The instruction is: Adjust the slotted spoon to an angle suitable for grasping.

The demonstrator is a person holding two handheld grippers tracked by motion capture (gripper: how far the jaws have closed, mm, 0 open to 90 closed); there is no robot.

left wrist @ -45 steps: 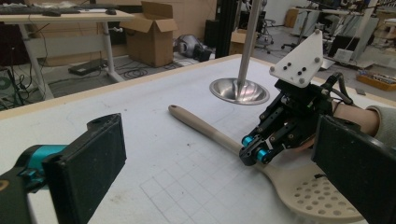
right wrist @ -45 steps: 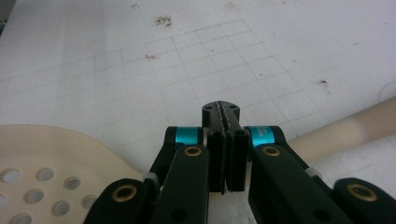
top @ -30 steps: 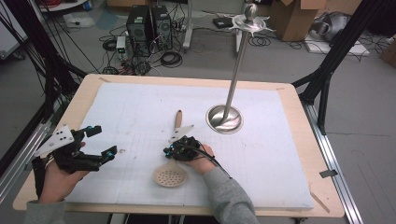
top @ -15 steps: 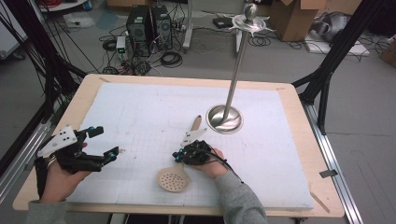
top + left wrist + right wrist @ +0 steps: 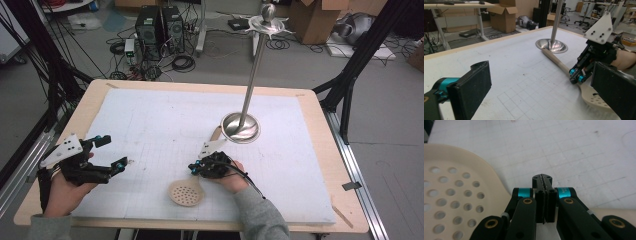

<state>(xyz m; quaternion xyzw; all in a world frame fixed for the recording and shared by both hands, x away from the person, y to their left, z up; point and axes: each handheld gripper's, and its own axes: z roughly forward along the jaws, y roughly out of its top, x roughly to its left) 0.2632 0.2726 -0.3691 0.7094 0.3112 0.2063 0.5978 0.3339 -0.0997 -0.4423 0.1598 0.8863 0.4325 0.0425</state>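
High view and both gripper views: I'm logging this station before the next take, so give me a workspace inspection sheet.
Surface: white gridded mat, small dark specks.
Job's things: slotted spoon lying flat, handle end at the metal stand.
Clutter: nothing seen.
Grippers: left gripper open, empty; right gripper shut, over the spoon's neck.
Cables: right gripper's cable runs along the sleeve.
Surroundings: computer towers, cardboard box, floor wiring.
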